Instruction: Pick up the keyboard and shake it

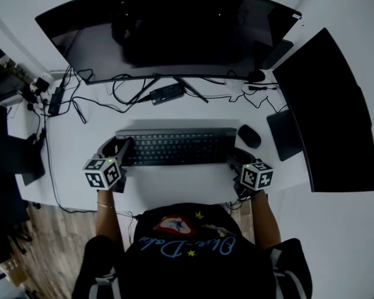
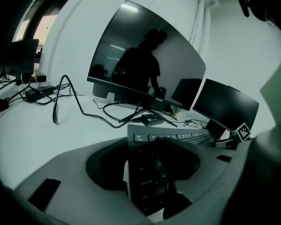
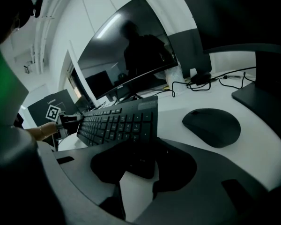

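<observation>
A black keyboard (image 1: 174, 147) lies lengthwise on the white desk (image 1: 174, 189), in front of the curved monitor. My left gripper (image 1: 121, 149) is at its left end, jaws closed over that end. In the left gripper view the keyboard (image 2: 178, 137) runs away to the right, one pad under its edge and one on the keys; the gripper (image 2: 147, 168) grips it. My right gripper (image 1: 234, 158) clamps the right end. In the right gripper view the keyboard's (image 3: 117, 121) near corner sits pinched between the jaws of the gripper (image 3: 140, 165). Whether the keyboard is off the desk I cannot tell.
A black mouse (image 1: 249, 136) sits just right of the keyboard, close to my right gripper; it also shows in the right gripper view (image 3: 211, 125). A curved monitor (image 1: 168, 30) stands behind and a second monitor (image 1: 327, 111) to the right. Cables (image 1: 112, 95) and a power brick (image 1: 167, 93) lie behind the keyboard.
</observation>
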A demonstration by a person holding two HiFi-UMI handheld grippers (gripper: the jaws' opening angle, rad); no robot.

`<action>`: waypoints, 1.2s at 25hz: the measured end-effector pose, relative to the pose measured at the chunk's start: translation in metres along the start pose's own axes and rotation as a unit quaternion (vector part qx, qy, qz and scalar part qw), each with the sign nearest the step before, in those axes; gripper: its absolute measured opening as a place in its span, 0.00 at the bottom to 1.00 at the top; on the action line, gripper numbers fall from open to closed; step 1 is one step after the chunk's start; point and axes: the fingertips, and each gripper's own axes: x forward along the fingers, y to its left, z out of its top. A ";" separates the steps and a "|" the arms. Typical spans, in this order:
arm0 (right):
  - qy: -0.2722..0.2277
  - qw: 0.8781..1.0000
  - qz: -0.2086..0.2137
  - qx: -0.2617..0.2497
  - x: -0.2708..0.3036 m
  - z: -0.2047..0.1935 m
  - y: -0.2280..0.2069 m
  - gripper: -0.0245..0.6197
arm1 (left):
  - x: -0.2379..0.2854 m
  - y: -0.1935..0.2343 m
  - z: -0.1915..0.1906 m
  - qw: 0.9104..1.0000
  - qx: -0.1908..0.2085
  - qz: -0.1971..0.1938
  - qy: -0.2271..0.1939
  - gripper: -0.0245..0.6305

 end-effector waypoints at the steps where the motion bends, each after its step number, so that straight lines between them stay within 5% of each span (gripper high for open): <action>1: -0.012 1.000 -0.001 -0.004 -0.002 0.003 0.002 0.26 | -0.002 -0.001 0.004 1.000 0.004 -0.002 -0.009 0.33; 16: -0.127 0.989 -0.011 -0.079 -0.033 0.056 0.021 0.26 | -0.027 -0.020 0.050 0.989 0.039 -0.035 -0.135 0.33; 30: -0.215 0.970 0.003 -0.115 -0.055 0.098 0.054 0.26 | -0.071 -0.030 0.100 0.966 0.077 -0.048 -0.243 0.33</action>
